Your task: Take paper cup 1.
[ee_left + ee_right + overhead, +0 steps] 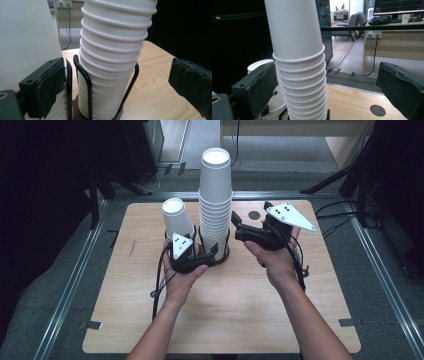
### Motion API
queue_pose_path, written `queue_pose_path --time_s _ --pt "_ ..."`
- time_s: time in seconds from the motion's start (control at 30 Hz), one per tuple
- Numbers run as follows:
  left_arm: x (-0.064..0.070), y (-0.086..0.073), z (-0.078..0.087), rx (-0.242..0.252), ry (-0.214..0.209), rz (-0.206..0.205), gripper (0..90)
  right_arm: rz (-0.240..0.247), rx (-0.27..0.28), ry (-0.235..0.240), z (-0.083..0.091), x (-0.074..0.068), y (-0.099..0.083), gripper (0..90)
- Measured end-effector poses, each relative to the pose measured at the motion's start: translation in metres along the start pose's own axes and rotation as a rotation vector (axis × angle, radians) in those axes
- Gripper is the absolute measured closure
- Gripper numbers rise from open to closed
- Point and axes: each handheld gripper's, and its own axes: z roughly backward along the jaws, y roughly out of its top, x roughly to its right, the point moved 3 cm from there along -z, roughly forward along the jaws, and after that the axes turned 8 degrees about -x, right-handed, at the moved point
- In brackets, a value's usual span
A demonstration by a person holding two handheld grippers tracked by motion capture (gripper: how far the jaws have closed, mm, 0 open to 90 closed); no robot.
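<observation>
A tall stack of white paper cups (215, 195) stands upside down in a black wire holder (223, 251) at the table's middle back. A shorter cup stack (177, 217) stands in a second holder just to its left. My left gripper (210, 255) is low at the front of the tall stack's base, open. In the left gripper view the tall stack (112, 57) and holder wires (85, 80) sit ahead of my left gripper (117, 90). My right gripper (236, 225) is open, close to the stack's right side, higher up. The tall stack (299, 62) rises between its jaws, nearer the left one.
The wooden table (225, 305) has a round hole (254, 214) behind the right gripper, also visible as a hole (377, 110) in the right gripper view. Metal rails (75, 285) frame the table. Beyond it are a desk, chairs and cables on the floor.
</observation>
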Motion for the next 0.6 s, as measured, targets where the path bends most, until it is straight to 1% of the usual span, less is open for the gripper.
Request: queue_pose_path --time_s 0.03,0.1,0.13,0.2,0.3,0.33,0.37,0.4,0.43,0.47,0.5,0.53,0.6 --pt "0.001 0.004 -0.001 0.009 0.004 0.000 1.0 0.001 -0.002 0.007 -0.005 -0.004 0.003 3.3" --pt "0.001 0.006 -0.002 0.015 0.011 0.001 1.0 -0.001 -0.004 0.009 -0.007 -0.005 0.005 3.3" --pt "0.002 0.007 -0.003 0.018 0.015 -0.002 1.0 -0.006 -0.008 0.012 -0.011 -0.009 0.009 3.2" --pt "0.003 0.010 -0.004 0.027 0.027 -0.013 1.0 -0.005 -0.009 0.013 -0.014 -0.011 0.010 3.2" --pt "0.006 0.015 -0.009 0.039 0.039 -0.022 1.1 -0.013 -0.019 0.022 -0.026 -0.018 0.016 3.2" --pt "0.006 0.015 -0.009 0.039 0.039 -0.022 1.0 -0.013 -0.019 0.022 -0.026 -0.018 0.016 3.2" --pt "0.007 0.016 -0.012 0.041 0.044 -0.027 1.0 -0.012 -0.021 0.022 -0.029 -0.019 0.018 3.2" --pt "0.007 0.017 -0.013 0.043 0.046 -0.026 1.1 -0.009 -0.026 0.020 -0.035 -0.022 0.020 3.2" --pt "0.008 0.018 -0.015 0.043 0.046 -0.028 1.1 -0.009 -0.026 0.020 -0.035 -0.022 0.020 3.2" --pt "0.009 0.019 -0.017 0.043 0.048 -0.028 1.1 -0.006 -0.029 0.020 -0.042 -0.024 0.021 3.1" --pt "0.010 0.019 -0.019 0.042 0.050 -0.032 1.1 -0.006 -0.029 0.020 -0.042 -0.024 0.021 3.1" --pt "0.011 0.019 -0.021 0.040 0.050 -0.034 1.1 -0.004 -0.037 0.019 -0.047 -0.027 0.023 2.7" --pt "0.012 0.019 -0.025 0.040 0.057 -0.042 1.1 -0.006 -0.038 0.020 -0.051 -0.028 0.027 2.6"
